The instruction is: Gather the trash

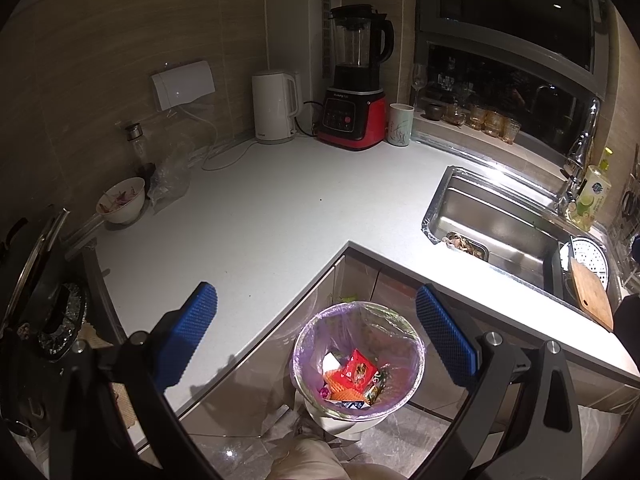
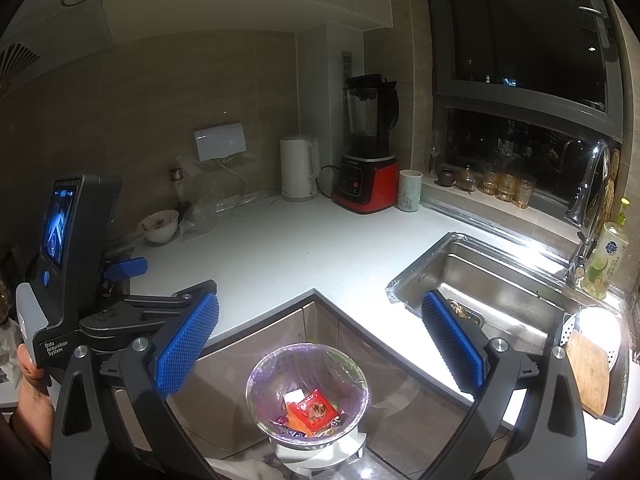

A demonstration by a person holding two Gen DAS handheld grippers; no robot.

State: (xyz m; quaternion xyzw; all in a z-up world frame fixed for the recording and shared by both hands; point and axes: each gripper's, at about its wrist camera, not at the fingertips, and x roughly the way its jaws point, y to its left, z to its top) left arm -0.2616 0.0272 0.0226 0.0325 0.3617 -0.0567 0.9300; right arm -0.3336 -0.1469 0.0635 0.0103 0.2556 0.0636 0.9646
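Both my grippers, left point(image 1: 316, 336) and right point(image 2: 320, 350), hang spread and empty above the lined trash bin point(image 1: 357, 360) at 6 o'clock, red wrapper point(image 1: 357, 372) inside. Only my right view shows the left device's screen point(image 2: 60, 224). The white counter point(image 1: 260, 208) edge wraps the bin from 9 to 3.

bin point(image 1: 358, 364) on floor below counter corner point(image 1: 280, 216), wrappers point(image 1: 356, 372) inside, sink point(image 1: 500, 224) right, blender point(image 1: 354, 80) behind
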